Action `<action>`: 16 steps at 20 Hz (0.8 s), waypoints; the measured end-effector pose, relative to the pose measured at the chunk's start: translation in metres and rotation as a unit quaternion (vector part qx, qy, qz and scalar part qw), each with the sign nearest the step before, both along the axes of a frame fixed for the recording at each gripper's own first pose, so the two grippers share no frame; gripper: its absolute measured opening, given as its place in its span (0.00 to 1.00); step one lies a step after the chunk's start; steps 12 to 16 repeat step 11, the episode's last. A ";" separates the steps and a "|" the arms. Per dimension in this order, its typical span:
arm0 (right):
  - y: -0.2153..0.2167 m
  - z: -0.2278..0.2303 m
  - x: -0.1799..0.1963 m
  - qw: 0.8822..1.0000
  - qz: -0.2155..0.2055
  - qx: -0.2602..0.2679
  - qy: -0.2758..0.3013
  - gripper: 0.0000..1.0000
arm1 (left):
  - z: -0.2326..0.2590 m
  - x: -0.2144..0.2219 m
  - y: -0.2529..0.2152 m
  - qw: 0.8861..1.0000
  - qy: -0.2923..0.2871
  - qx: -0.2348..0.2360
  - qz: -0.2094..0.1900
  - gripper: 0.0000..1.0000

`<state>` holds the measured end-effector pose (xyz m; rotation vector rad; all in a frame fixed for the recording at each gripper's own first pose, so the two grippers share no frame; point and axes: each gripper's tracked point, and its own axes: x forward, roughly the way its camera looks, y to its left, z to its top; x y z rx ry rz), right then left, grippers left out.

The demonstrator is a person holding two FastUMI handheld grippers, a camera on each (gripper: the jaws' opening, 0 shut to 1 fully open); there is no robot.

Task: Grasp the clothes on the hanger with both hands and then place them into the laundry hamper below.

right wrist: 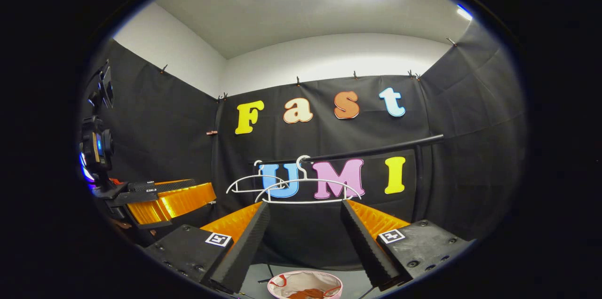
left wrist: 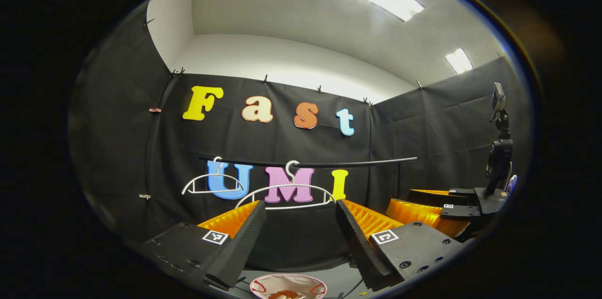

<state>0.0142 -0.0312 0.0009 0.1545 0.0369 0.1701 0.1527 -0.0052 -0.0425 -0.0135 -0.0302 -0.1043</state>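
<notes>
1. Left gripper (left wrist: pixel 301 238) and right gripper (right wrist: pixel 305 238) both with jaws spread wide, holding nothing; raised toward the rail (left wrist: pixel 329 163).
2. Below, between the jaws: laundry hamper (right wrist: pixel 282 281), pale and round, with what looks like an orange-brown garment (right wrist: pixel 308 294) bunched inside; probably soft, light, floppy; best pinched at a fold if handled again.
3. Two white hangers (left wrist: pixel 287 191) on the rail, both bare; no clothes hanging.
4. Judged: task apparently finished, nothing left to take off.
</notes>
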 end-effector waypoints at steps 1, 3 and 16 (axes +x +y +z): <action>0.000 0.001 0.001 1.000 -0.001 0.000 -0.001 0.97 | 0.000 0.001 -0.002 1.000 0.000 0.000 -0.003 0.94; 0.000 0.002 0.003 1.000 -0.003 0.000 -0.002 0.97 | 0.001 0.002 -0.001 1.000 -0.002 0.001 -0.005 0.94; 0.008 0.007 0.004 1.000 0.002 -0.009 -0.006 0.97 | -0.001 0.005 0.004 1.000 0.001 -0.007 -0.006 0.94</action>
